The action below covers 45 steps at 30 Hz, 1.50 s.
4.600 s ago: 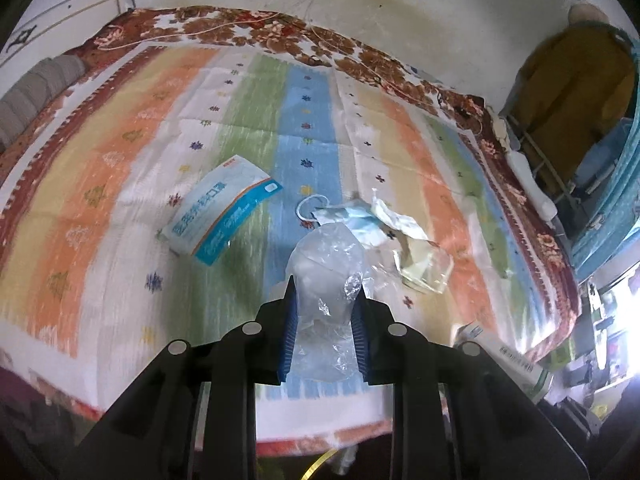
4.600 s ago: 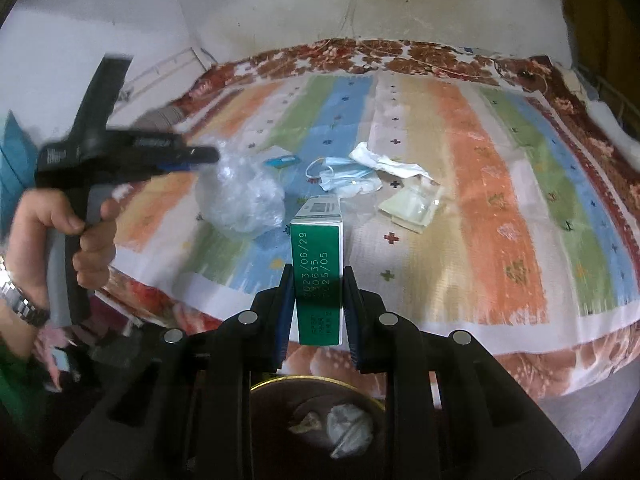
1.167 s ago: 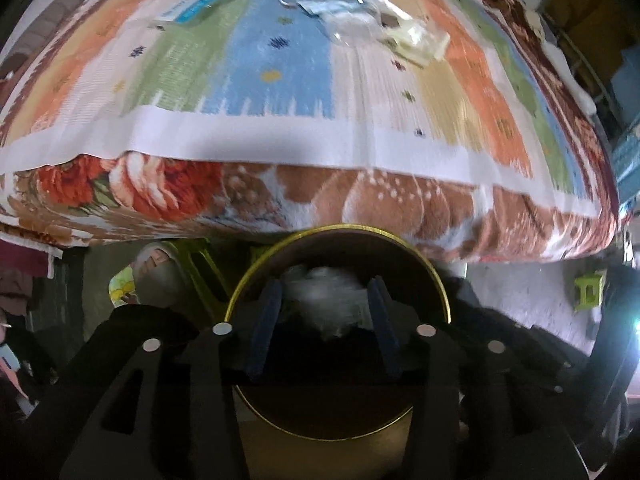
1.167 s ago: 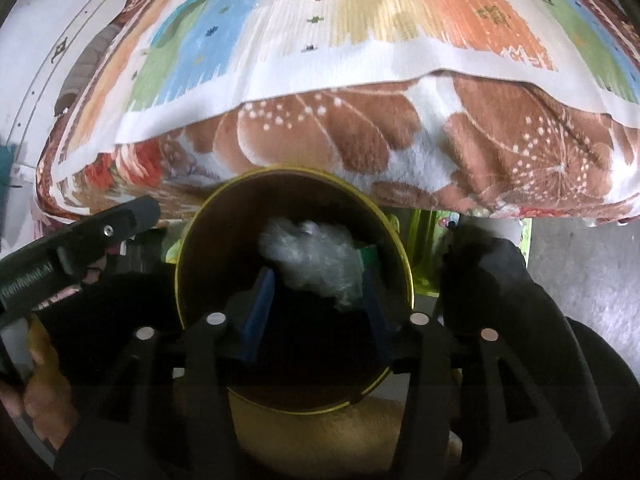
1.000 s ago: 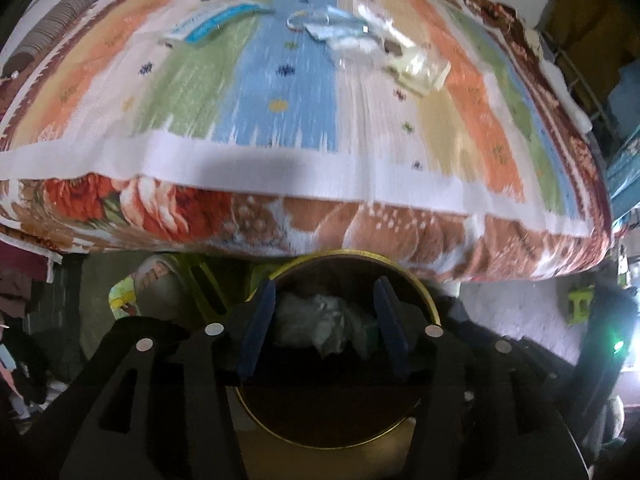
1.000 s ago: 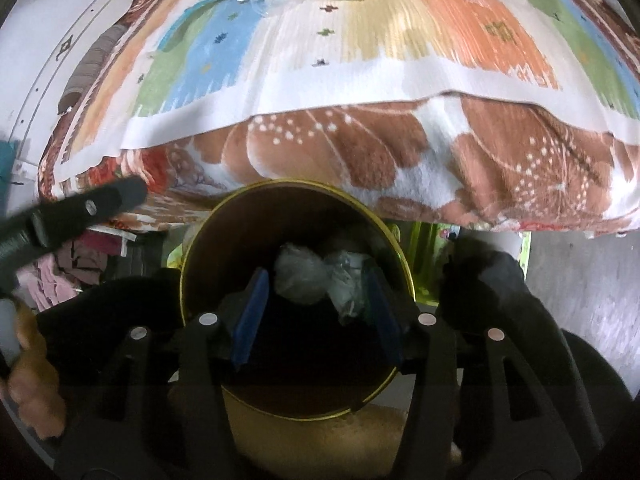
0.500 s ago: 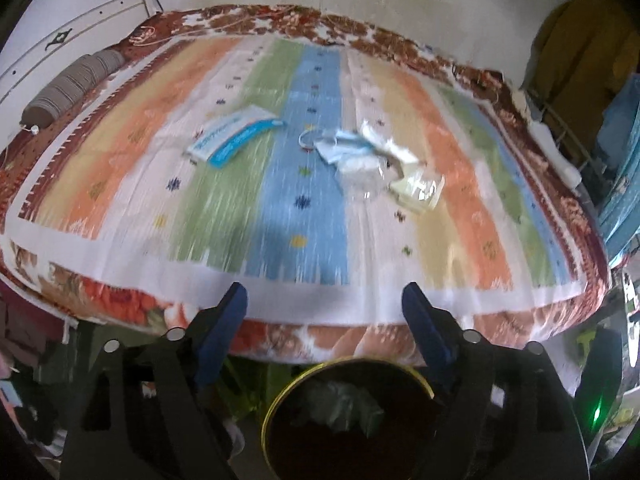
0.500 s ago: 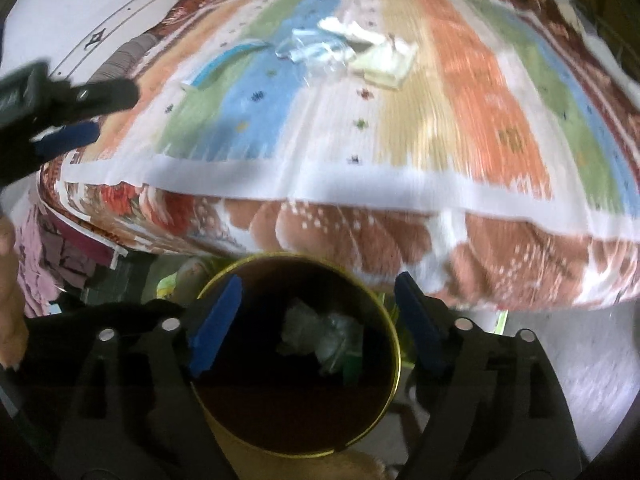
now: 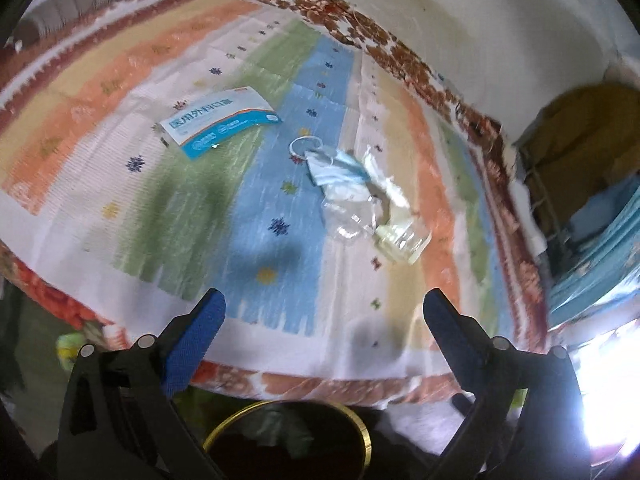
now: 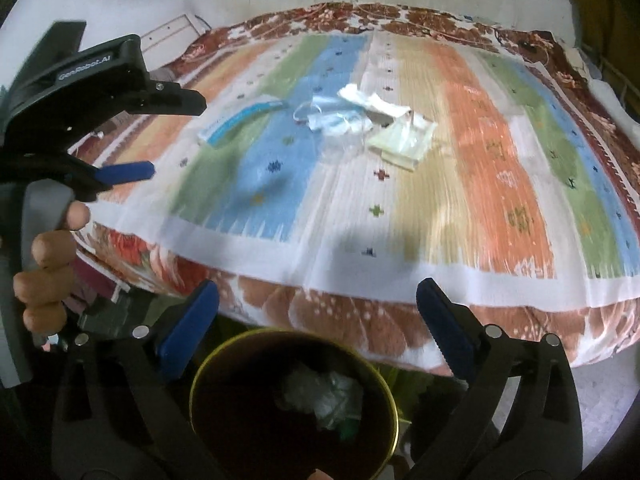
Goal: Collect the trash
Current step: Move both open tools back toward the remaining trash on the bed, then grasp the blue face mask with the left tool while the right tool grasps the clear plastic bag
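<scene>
Left tongs (image 9: 320, 308), right tongs (image 10: 316, 300) opening, empty. Risk: thin face mask (image 9: 336, 168) on bed (image 9: 280, 240) slips pinch, misses bin (image 10: 294, 404).

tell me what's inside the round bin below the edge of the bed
Inside the bin: crumpled clear plastic with something green beside it. The rest of the interior is dark, so anything under the plastic can't be seen.
</scene>
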Each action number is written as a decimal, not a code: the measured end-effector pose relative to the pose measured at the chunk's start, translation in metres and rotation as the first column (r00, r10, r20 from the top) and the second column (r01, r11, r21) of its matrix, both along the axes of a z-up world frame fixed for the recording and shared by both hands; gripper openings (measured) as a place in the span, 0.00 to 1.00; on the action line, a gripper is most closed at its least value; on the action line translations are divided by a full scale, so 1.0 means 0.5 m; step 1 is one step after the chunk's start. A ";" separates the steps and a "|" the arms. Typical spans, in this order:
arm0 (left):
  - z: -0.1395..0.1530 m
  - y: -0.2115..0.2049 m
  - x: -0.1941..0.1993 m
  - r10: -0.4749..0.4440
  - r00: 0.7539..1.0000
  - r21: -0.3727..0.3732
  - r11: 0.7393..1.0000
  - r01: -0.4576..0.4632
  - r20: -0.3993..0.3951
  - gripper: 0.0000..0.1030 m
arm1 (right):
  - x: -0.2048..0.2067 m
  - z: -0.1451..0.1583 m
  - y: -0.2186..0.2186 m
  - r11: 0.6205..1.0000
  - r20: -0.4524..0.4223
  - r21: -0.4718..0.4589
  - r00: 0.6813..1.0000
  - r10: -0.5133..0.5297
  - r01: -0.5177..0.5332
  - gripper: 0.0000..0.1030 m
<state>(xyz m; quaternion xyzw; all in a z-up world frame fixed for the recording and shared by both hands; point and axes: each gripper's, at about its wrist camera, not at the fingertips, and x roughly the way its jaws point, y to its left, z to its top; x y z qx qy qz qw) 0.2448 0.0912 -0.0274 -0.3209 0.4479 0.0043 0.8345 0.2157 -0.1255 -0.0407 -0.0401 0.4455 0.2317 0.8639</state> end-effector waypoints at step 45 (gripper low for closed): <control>-0.125 0.087 0.303 -0.147 0.986 -0.219 0.963 0.160 0.072 0.68 | 0.310 -0.042 0.140 0.960 0.149 -0.052 0.949 0.279 -0.274 0.89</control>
